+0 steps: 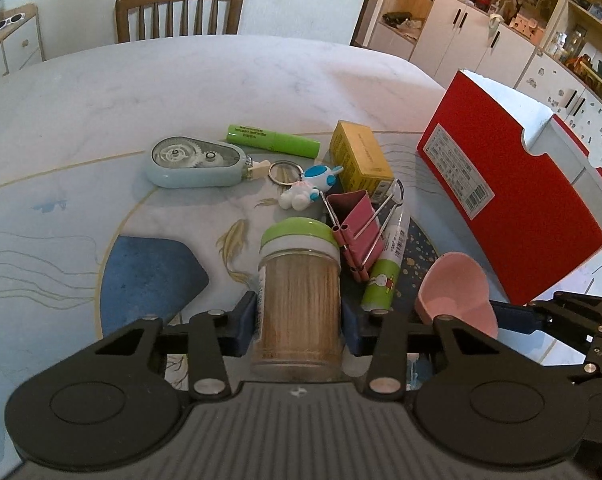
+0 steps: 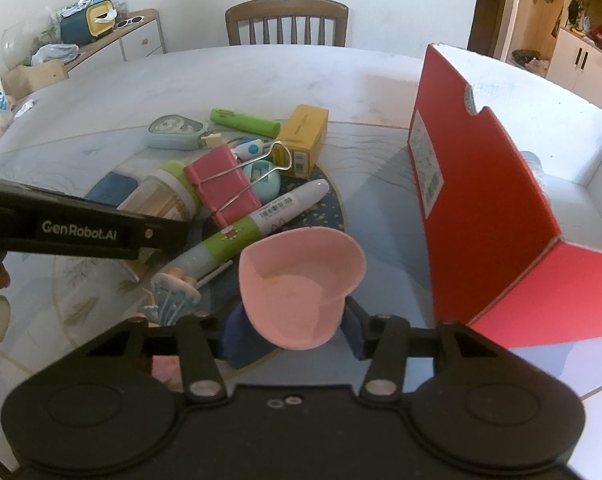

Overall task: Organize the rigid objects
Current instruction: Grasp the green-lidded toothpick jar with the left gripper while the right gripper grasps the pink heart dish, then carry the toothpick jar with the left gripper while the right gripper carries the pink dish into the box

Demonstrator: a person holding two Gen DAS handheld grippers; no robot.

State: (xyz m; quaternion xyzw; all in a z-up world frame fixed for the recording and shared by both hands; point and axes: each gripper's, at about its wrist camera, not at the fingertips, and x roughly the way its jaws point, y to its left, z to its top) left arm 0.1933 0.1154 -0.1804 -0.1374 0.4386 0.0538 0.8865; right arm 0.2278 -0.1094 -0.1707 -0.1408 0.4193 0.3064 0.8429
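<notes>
Two grips are in hand at once, and both want the same care: seat the pads squarely before any lift. On the left, the left gripper (image 1: 299,316) has its blue pads (image 1: 245,322) hard against the sides of the toothpick jar (image 1: 299,280), jaws drawn in to the jar's width, so it has hold of it low on the body. The jar leans back toward the camera, its green lid (image 1: 297,232) pointing away into the pile; I would keep the squeeze even and raise it straight, since the pink binder clip (image 1: 355,222) lies just beside the lid, with the green-and-white marker (image 1: 385,276) next to it.

Further right, the right gripper (image 2: 291,326) is closed about the narrow base of the pink cup (image 2: 301,280), jaws partly drawn in, pads touching its sides. The hold sits low and the cup flares wide above it, so it may well tip; a slow lift seems wise.

The jar is clear, packed with pale wooden sticks, with a white band under the lid. The cup is soft pink, heart-shaped at the rim, and seems empty.

Both sit on the patterned table (image 2: 261,76) at the near edge of the clutter. To the far right stands the red box (image 2: 481,208), open on top and near the cup, likely the place for them.
</notes>
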